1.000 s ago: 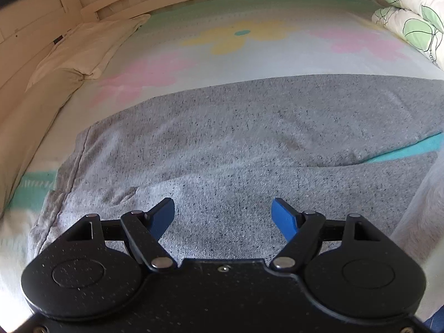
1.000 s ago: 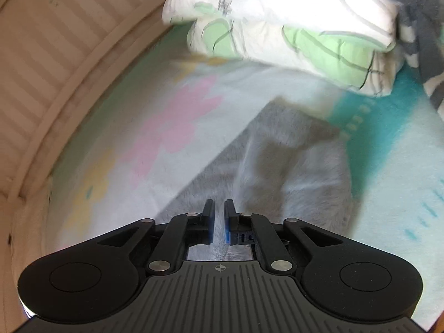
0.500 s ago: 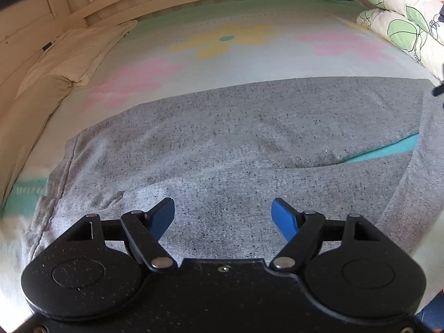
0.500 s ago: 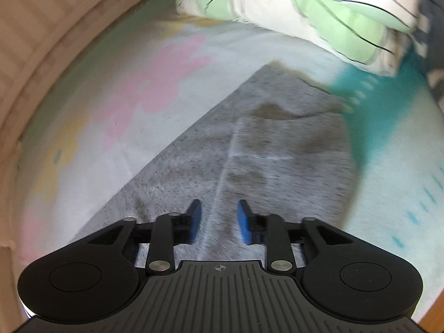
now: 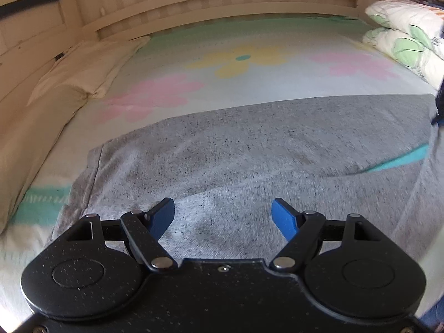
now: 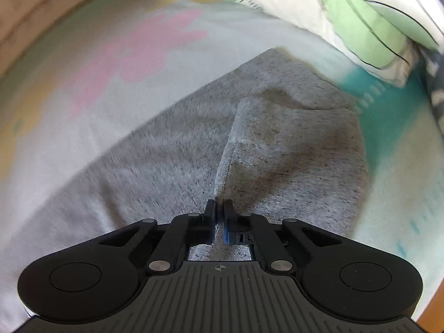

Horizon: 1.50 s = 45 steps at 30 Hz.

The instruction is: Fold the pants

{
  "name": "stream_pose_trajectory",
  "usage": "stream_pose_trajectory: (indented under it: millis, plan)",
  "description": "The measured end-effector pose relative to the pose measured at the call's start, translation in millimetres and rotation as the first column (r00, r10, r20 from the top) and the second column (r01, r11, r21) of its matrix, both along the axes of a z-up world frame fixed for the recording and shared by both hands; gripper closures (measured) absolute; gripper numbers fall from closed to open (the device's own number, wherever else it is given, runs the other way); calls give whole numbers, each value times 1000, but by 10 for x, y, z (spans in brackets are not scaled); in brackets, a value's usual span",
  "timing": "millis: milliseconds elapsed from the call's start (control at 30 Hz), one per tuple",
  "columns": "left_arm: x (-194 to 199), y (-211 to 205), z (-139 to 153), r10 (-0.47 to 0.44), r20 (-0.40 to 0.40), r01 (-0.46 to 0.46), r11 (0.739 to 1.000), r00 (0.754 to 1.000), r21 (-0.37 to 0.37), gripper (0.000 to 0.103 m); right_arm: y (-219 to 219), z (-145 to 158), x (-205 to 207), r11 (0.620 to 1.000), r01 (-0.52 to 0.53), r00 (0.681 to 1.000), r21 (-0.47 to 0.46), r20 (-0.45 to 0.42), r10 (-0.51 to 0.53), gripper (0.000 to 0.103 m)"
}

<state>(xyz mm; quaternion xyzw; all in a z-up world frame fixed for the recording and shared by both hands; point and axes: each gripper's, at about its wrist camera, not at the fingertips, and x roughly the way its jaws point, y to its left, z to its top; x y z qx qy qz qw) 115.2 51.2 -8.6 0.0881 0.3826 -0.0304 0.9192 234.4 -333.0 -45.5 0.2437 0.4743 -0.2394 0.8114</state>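
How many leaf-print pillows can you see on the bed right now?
2, stacked at the bed's right edge: the upper pillow lies on the lower pillow, just beyond the gray pants. More could be hidden outside the frame.

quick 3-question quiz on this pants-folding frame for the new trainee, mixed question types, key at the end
1. True or false: the left tongs are clamped on the grey pants.
2. What do the right tongs pinch?
A. a pillow corner
B. a fold of the pants
C. the bedsheet
3. Fill in: two leaf-print ____ are stacked at the right edge of the bed, seen from the left wrist.

Key: 1 false, they are open above the fabric; 2 B; 3 pillows.
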Motion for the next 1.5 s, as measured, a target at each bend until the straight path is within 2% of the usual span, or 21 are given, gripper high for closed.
stream_pose_trajectory:
  millis: [200,267,367,467,567,667,733,767,800,833,933,1100,1267,1500]
  plan:
    - [-317,98,128,-147,31,147,989,989,-30,22,-232,339,-233,997,47,989,64,136,-56,98]
    - [-450,52,156,-211,62,211,977,975,8,17,-310,429,-289,994,64,982,84,172,-78,98]
    - [-584,-73,92,-278,72,270,957,958,106,16,-371,494,-350,992,59,977,109,197,-79,98]
    - [-607,-188,-51,-330,7,326,935,944,142,16,-392,512,-394,991,55,975,124,207,-80,98]
    - [-657,-287,-181,-376,-26,373,906,926,199,16,-431,515,-417,988,53,973,146,216,-84,98]
    - [-675,-320,-293,-371,-49,372,898,927,235,16,-484,510,-442,984,52,970,168,227,-90,98]
    - [-638,-311,-357,-364,-80,373,896,928,243,29,-487,526,-462,984,48,969,173,232,-88,98]
    - [-605,-308,-401,-358,-101,372,893,928,254,52,-487,538,-475,984,46,969,175,233,-87,98]
    - [-591,-304,-427,-351,-122,371,892,928,259,81,-486,542,-482,983,45,968,177,235,-87,98]
    - [-534,-291,-466,-338,-155,368,894,929,256,89,-488,542,-489,983,45,968,180,236,-87,98]
    - [-425,-201,-414,-314,-154,341,917,937,208,93,-511,547,-519,980,46,965,195,243,-94,98]
    - [-202,-167,-19,-282,-70,291,930,957,223,93,-560,637,-594,977,68,953,202,276,-124,98]
    - [217,-195,373,-245,27,233,945,969,229,93,-622,762,-624,979,80,935,188,327,-140,98]
    - [952,-325,443,-172,43,161,968,984,193,93,-722,725,-510,979,105,923,176,348,-162,98]
